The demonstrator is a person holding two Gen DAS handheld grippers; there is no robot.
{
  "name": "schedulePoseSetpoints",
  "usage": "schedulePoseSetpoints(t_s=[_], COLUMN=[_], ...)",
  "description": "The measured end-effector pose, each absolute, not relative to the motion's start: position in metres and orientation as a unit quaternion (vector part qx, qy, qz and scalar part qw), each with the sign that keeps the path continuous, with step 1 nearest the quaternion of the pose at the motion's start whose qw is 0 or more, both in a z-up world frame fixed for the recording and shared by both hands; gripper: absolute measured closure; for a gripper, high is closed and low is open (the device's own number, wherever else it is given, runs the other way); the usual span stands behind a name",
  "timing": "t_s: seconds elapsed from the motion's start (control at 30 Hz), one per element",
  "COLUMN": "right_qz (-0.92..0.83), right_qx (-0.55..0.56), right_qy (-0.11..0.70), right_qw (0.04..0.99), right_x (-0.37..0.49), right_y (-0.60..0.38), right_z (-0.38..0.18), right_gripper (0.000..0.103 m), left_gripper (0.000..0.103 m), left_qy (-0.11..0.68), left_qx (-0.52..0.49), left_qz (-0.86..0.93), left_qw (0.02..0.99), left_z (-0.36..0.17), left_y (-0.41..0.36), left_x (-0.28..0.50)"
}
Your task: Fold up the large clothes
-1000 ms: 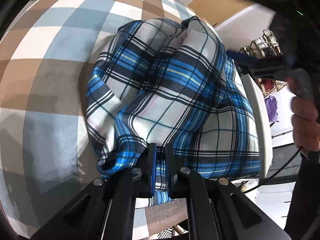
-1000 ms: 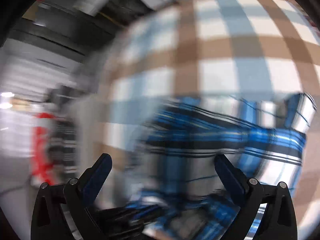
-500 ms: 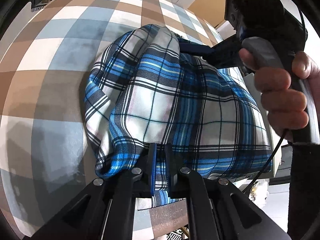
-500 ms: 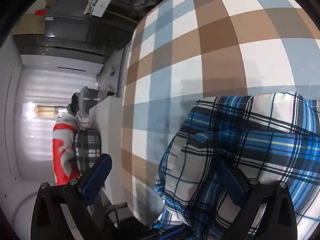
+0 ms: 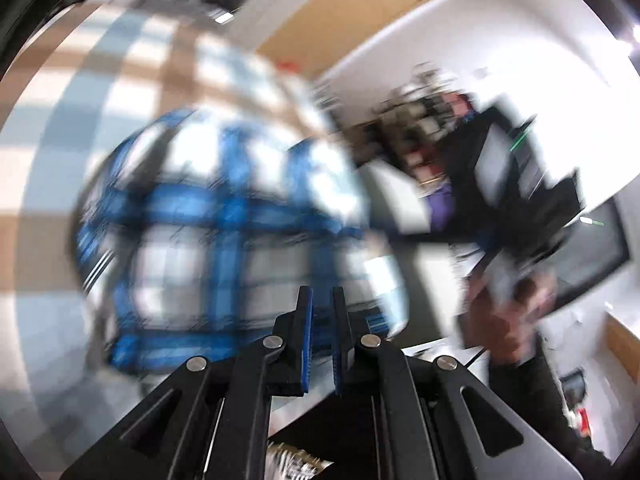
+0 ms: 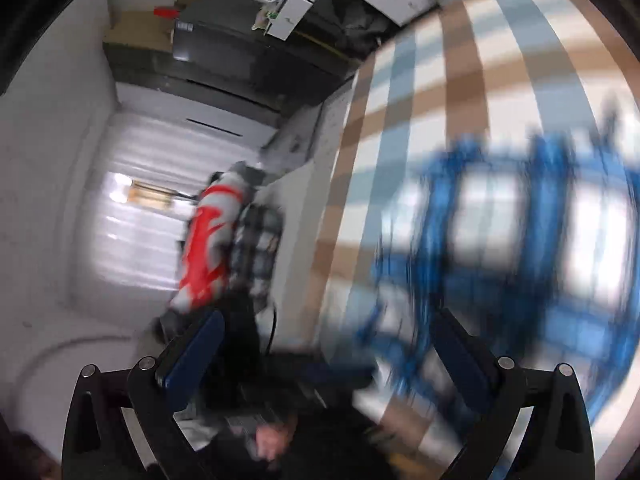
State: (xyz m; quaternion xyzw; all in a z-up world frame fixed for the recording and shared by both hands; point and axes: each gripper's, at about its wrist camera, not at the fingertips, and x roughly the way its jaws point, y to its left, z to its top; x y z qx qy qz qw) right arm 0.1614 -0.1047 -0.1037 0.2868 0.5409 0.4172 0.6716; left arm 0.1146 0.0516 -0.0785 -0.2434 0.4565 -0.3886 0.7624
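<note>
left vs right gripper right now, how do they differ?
Left gripper: jaws nearly together, a narrow gap; blur hides whether the blue plaid shirt is pinched. Right gripper: jaws spread wide, nothing between them, shirt off to its side. Both have blue pads and face the checked tablecloth.

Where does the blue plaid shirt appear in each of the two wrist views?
Left wrist view: the shirt fills the centre-left, blurred, just beyond the nearly closed left gripper.
Right wrist view: the shirt is at the right, blurred, above the open right gripper.
Shared landmark: the brown, blue and white checked cloth under the shirt.
</note>
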Motion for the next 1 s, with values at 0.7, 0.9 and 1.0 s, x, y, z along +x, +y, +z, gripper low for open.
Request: schedulePoseSetpoints(t_s=[0.7,0.9,1.0], right_qz=[0.304,0.225,0.188], right_qx=[0.207,0.039,-0.075], right_qy=[0.432,0.482,0.472], right_qw=[0.823,0.846,0.858], right_x=[0.096,0.093,0.084], right_y=[-0.131,-0.103,-0.08], right_z=[-0.144,-0.176,-0.186], right_gripper=[0.0,0.0,0.0], left_gripper=[0.063,0.072,0.095], left_qy=[0.507,0.514,0.532], left_qx=[-0.285,-0.272,-0.292], left_qz=[-0.293,-0.284,-0.26], left_qw=[0.758,0.763,0.751], left_z=[-0.124,-0.135,-0.145], left_y=[0.054,0.052,0.062], left_x=[0.18,0.19,0.196])
